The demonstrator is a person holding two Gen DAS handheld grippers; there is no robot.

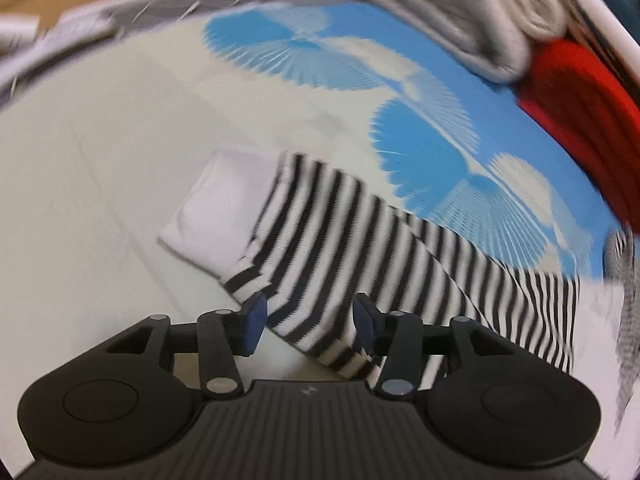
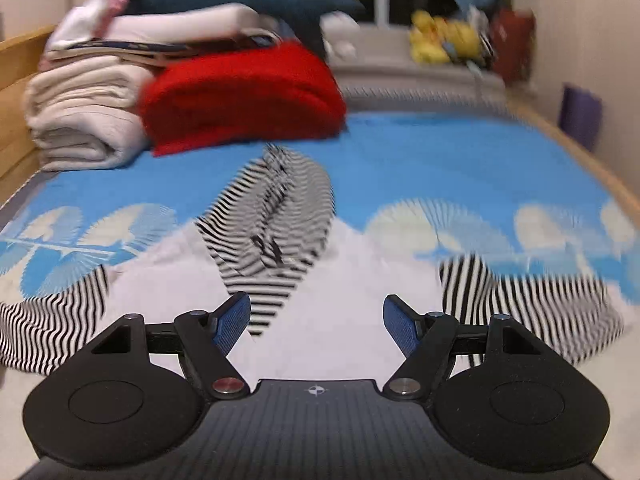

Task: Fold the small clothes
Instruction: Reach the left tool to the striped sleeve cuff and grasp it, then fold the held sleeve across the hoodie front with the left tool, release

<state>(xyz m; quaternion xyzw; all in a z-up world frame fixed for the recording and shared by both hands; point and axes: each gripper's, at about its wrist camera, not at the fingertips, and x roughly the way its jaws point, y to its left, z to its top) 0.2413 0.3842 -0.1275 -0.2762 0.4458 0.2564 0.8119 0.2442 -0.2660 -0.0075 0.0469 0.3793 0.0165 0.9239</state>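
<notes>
On the bed in front of you lies one small black-and-white striped garment (image 1: 360, 248) with white parts, spread over a blue sheet (image 1: 420, 60) printed with pale fan shapes. Your left gripper (image 1: 308, 322) hovers low over one striped sleeve, its two blue-padded fingers (image 1: 254, 320) held wide apart with the sleeve's edge lying between and beneath them; neither pad visibly pinches the cloth. That sleeve ends in one white cuff (image 1: 216, 204), lying flat on the pale part of the sheet.

From your right wrist camera, the garment (image 2: 276, 220) shows three striped portions: one bunched piece running up the middle, one sleeve off to the left and one off to the right, with white fabric between them. Your right gripper (image 2: 316, 322) also stands wide, its two blue fingers (image 2: 232, 324) clear of the cloth and holding nothing, poised above the white fabric near the tip of the middle striped piece.

Beyond the garment you have two folded bundles side by side: one red blanket (image 2: 244, 96) and one cream blanket (image 2: 84, 116), touching each other, with further folded items stacked on top, too blurred to count. One yellow soft toy (image 2: 436, 40) sits on the far ledge by the window. Both views are motion-blurred.
</notes>
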